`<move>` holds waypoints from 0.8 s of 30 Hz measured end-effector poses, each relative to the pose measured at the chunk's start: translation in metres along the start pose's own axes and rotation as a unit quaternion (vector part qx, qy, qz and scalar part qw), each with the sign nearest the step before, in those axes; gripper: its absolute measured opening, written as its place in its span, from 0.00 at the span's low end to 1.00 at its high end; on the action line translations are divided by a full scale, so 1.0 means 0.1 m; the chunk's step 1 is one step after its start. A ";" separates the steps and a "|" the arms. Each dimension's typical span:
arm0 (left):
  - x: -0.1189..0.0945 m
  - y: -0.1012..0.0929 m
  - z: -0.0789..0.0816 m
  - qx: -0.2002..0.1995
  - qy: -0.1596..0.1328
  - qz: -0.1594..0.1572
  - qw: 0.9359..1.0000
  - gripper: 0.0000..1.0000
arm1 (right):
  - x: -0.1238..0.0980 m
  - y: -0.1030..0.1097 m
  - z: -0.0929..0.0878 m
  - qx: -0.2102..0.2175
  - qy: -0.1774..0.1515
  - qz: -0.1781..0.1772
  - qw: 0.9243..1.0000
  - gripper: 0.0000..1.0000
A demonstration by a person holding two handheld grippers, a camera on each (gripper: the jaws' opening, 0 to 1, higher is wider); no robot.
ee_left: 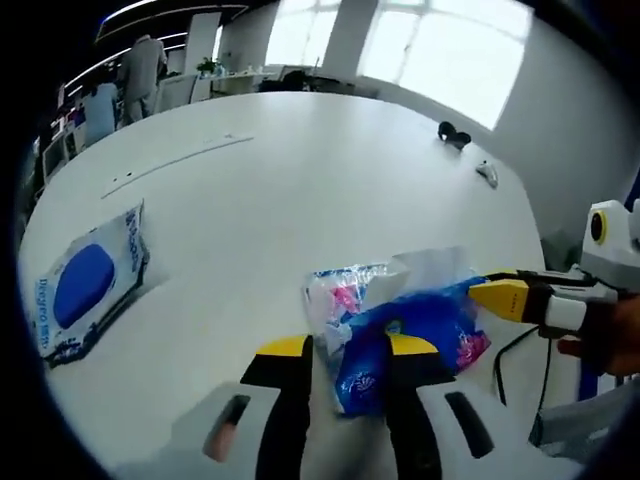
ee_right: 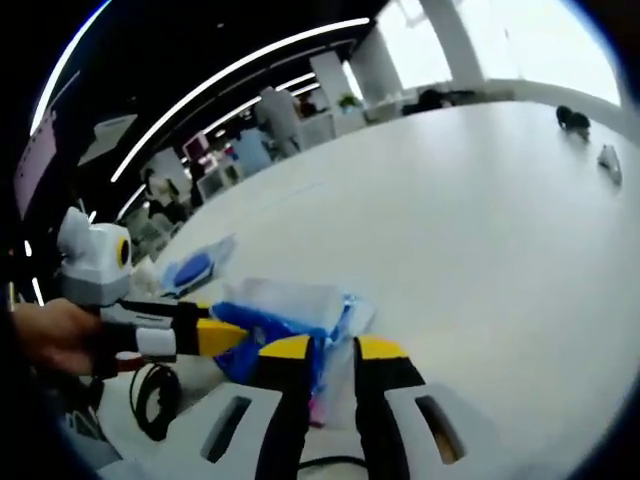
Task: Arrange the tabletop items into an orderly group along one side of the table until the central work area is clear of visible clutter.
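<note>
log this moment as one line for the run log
left gripper: shut on blue tissue pack | right gripper: shut on same pack | wipes packet: flat on white table, apart | phase: two-handed hold, not yet placed

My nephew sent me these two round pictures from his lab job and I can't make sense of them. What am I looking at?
A person holds a hand-operated gripper in each hand, and each carries a fisheye camera looking along its black, yellow-tipped jaws. One picture is the left gripper view, the other the right gripper view.

Both are at a large white table in an office. In the left gripper view, the left gripper has its jaws around a crinkly blue plastic packet, and the right gripper comes in from the side to the same packet. A second blue and white pack lies flat nearby, and two small dark and pale items sit at the far edge, too small to identify.
</note>
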State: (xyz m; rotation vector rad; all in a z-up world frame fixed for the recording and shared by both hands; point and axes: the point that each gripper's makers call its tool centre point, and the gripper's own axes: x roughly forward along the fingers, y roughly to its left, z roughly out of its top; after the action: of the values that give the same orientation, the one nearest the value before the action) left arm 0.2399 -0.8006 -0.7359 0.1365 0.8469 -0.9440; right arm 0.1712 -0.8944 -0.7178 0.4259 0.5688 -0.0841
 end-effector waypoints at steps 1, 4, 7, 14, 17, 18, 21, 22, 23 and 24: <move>0.00 0.02 0.00 -0.001 0.001 0.002 1.000 0.22 | 0.00 0.00 -0.01 0.002 0.001 0.001 1.000 0.08; -0.01 0.03 -0.02 -0.002 0.004 0.004 1.000 0.20 | 0.00 0.00 -0.01 0.007 0.001 0.003 1.000 0.08; -0.04 0.05 0.00 0.004 0.000 0.008 1.000 0.15 | 0.00 0.02 -0.01 0.009 0.003 0.005 1.000 0.06; -0.09 0.07 0.04 -0.008 -0.009 0.006 1.000 0.07 | -0.01 0.05 0.06 -0.002 0.002 0.006 1.000 0.01; -0.12 0.10 0.07 -0.016 -0.016 0.004 1.000 0.05 | 0.00 0.05 0.12 0.001 -0.002 0.007 1.000 0.00; -0.13 0.11 0.08 -0.018 -0.017 0.003 1.000 0.05 | 0.01 0.06 0.14 -0.001 -0.001 0.009 1.000 0.00; -0.15 0.14 0.15 -0.028 -0.027 0.003 0.999 0.03 | 0.04 0.10 0.24 -0.002 -0.008 0.012 1.000 0.00; -0.16 0.15 0.17 -0.037 -0.031 0.003 0.999 0.03 | 0.05 0.10 0.27 -0.003 -0.009 0.013 1.000 0.00; -0.17 0.16 0.20 -0.044 -0.036 0.004 0.998 0.03 | 0.07 0.11 0.30 -0.005 -0.010 0.013 1.000 0.00; -0.18 0.19 0.24 -0.051 -0.042 0.005 0.998 0.03 | 0.09 0.12 0.34 -0.008 -0.011 0.014 1.000 0.00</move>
State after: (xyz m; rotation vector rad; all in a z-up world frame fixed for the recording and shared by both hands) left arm 0.2628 -0.7878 -0.7115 0.0142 0.8140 -0.8889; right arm 0.1985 -0.8966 -0.6929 0.4173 0.5408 -0.0568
